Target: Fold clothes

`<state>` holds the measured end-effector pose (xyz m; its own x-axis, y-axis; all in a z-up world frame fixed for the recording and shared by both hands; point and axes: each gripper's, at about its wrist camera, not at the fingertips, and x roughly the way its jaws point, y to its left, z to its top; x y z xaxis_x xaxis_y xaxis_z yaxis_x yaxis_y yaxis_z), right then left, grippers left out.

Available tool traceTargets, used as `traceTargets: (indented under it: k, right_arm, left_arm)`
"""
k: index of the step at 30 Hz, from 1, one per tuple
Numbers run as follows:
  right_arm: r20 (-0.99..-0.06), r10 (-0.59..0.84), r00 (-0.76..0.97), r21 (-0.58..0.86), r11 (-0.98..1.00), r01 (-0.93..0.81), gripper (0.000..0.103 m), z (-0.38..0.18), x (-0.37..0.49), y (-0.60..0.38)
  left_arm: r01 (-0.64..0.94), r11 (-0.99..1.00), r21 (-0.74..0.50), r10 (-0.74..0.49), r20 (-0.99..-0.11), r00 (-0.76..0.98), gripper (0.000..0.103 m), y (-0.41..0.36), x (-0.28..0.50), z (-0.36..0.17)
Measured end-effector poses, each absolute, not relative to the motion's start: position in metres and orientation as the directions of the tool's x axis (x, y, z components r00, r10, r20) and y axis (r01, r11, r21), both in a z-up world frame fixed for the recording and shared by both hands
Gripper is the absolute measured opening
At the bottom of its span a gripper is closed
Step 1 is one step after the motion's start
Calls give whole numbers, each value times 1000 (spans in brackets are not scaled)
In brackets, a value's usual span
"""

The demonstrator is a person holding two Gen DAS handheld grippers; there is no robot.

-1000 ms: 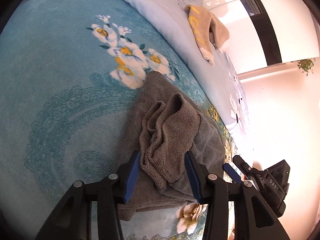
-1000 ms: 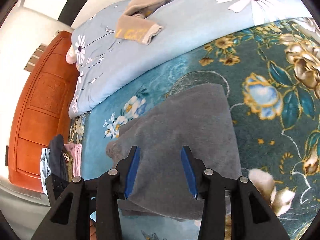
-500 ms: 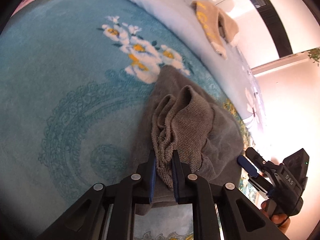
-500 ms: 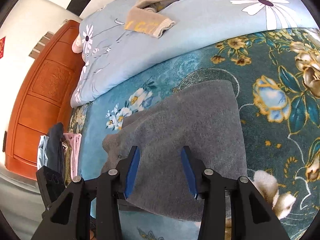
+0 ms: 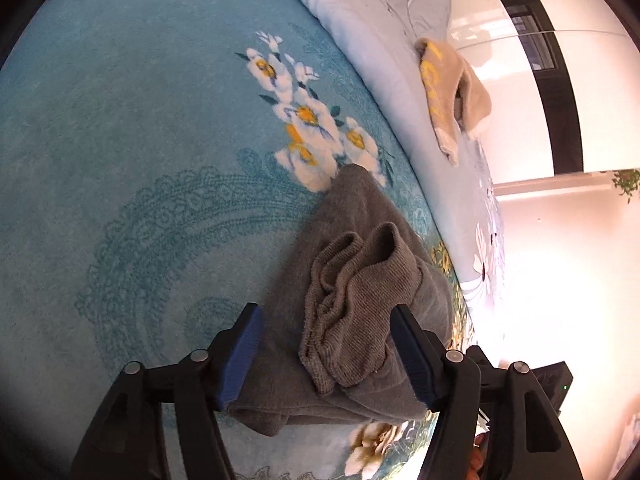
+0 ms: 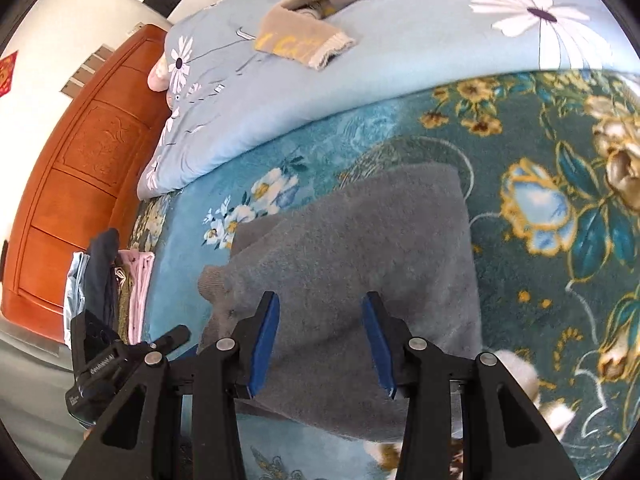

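Note:
A folded grey knit garment (image 5: 352, 256) lies on the teal floral blanket (image 5: 140, 140). Its ribbed sleeve cuff (image 5: 352, 304) is bunched on top of it. My left gripper (image 5: 328, 356) is open, its blue pads on either side of the cuff, which lies loose between them. In the right wrist view the same garment (image 6: 360, 248) shows as a flat grey rectangle. My right gripper (image 6: 320, 340) is open and empty just above the garment's near edge.
A light blue quilt (image 6: 400, 60) with a beige towel (image 6: 304, 36) on it lies at the far side. A stack of folded clothes (image 6: 116, 284) sits at the left by an orange wooden headboard (image 6: 80, 168). The left gripper's body (image 6: 108, 364) shows there too.
My left gripper was open, shut on the sleeve cuff half a second ago, and has now opened and let it go. The right gripper stayed open and barely moved.

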<state>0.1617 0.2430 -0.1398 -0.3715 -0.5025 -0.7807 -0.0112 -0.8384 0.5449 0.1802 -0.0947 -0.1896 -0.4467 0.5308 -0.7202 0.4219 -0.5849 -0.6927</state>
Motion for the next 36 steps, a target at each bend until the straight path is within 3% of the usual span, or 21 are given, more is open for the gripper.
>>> traceTargets:
  k: [3,6,9,15,19,24,26,28,31,36]
  right_arm:
    - [-785,-479,-392,555,-825,-104,56,-150,162,272]
    - [-781,-489,-390,595,-773,-222,68,-172,165,301]
    - [-742,-550,-383,663,-688,-297,68,-198,169,316]
    - [-659,-639,-397,750,-600,-278,71,-218,165,311]
    - [-669,-638,-381,737,-635,-230,78,-222,159,302]
    - [-707,-602,-372,699,-676,-234,78,-214,158,291]
    - [-723,-578,-379,680,-692,-243,74,-208,159,287]
    - [-738,-556,-383,661,-709,-244,52,-203,162,283]
    - [-739,-553,-385,657,-719,-226,30,-192,163,281]
    - [-722,-566,-398,659,-738,-146,23,-159,162,272]
  left_arm:
    - [464,-606,-646,513,-763,-394,71,-93,175,-204]
    - [441,-637,-633,514,-774,-370,71,-84,168,-210]
    - [395,-660,-639,530,-769,-358,71,-75,163,-212]
    - [351,-678,-646,546,-762,-349,71,-65,158,-216]
    - [317,-718,-620,520,-780,-347,70,-59,158,-214]
    - [266,-756,-598,497,-789,-361,47,-53,162,-205]
    - [246,-759,-603,501,-782,-371,34,-53,164,-200]
    - [223,-768,-600,496,-778,-385,30,-51,168,-193]
    - [192,-780,-596,487,-771,-410,28,-50,171,-182]
    - [164,-757,-633,499,-722,-480,27,-59,176,-161]
